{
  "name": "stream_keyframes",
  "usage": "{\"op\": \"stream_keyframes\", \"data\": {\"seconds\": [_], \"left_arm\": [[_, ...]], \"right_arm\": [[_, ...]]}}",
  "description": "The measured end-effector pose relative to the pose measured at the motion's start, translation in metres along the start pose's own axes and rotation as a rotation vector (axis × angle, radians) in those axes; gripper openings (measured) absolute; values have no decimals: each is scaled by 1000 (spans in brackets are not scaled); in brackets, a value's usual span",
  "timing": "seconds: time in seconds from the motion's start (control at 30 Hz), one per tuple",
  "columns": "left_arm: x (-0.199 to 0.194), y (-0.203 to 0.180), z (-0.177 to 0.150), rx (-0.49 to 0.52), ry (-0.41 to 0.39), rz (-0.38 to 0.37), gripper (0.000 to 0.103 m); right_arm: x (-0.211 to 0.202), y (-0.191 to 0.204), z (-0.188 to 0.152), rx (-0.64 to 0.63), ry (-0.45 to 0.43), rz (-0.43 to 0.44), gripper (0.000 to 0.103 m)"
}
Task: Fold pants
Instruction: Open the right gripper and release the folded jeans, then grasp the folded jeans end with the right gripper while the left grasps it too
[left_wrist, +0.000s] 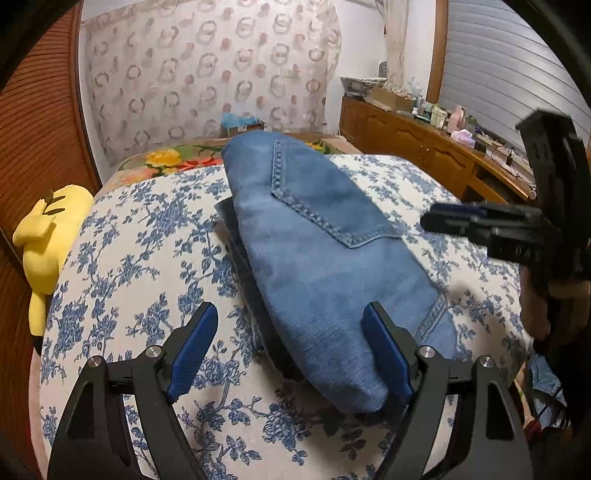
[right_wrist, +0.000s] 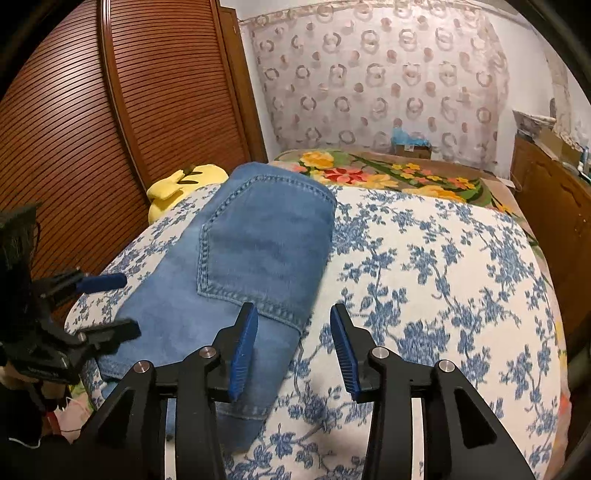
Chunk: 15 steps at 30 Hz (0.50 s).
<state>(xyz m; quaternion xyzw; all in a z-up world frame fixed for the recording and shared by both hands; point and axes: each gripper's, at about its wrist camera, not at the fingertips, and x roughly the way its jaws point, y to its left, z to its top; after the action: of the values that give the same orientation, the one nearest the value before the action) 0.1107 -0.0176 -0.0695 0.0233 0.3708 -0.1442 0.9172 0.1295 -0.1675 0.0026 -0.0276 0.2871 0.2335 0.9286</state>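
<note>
Jeans (left_wrist: 325, 266) lie folded between both open, empty tongs (left_wrist: 291, 354).

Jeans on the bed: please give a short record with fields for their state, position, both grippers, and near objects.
jeans: folded blue jeans, back pocket facing up
support: lying on the blue floral bedspread
under jeans: a dark flat item partly shows at one edge; cannot identify
left gripper: left gripper open, holding nothing
right gripper: right gripper open, holding nothing, over the jeans' edge
beside bed: yellow plush toy
</note>
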Motion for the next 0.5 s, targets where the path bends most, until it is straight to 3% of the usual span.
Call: {"op": "stream_keyframes", "data": {"seconds": [0.5], "left_arm": [[13, 7, -14, -14, 37, -2, 82]], "right_arm": [[73, -20, 38, -26, 34, 2, 51]]}}
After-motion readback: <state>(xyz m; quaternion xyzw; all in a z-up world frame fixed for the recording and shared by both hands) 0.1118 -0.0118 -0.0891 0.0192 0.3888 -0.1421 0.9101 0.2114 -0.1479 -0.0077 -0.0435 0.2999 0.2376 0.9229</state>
